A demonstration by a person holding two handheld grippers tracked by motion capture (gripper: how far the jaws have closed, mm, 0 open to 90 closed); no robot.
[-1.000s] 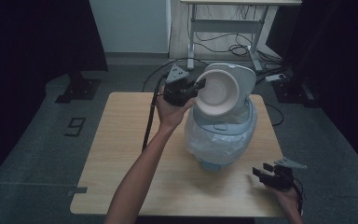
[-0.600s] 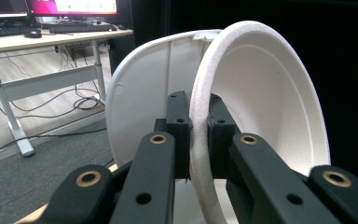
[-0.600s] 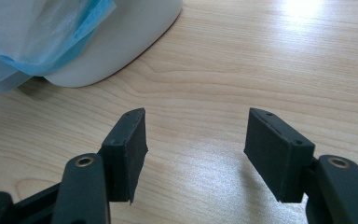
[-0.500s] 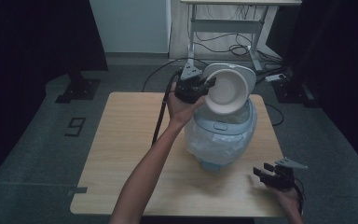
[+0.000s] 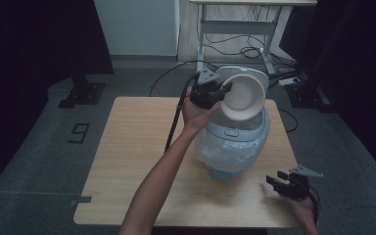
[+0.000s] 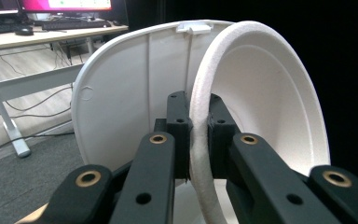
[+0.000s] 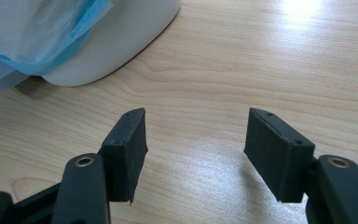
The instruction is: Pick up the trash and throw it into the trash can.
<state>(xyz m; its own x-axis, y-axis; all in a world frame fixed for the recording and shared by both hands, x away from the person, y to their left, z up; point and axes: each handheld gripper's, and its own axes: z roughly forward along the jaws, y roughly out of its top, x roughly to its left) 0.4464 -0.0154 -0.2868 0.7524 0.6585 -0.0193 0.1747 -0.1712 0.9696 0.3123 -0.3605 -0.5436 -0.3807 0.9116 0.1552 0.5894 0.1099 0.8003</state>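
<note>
left claw (image 6: 198, 140) clamped on foam bowl (image 5: 244, 96) rim | right claw (image 7: 193, 154) open, nothing held | bowl could get crushed or dropped into bin (image 5: 232, 147)

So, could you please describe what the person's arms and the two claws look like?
Both forearms are bare, with no sleeves. The left claw and right claw are black, each topped by a grey three-cornered plate. Flat rectangular pads sit on arms with brass-coloured rivets. A black cable trails from the left one.
</note>
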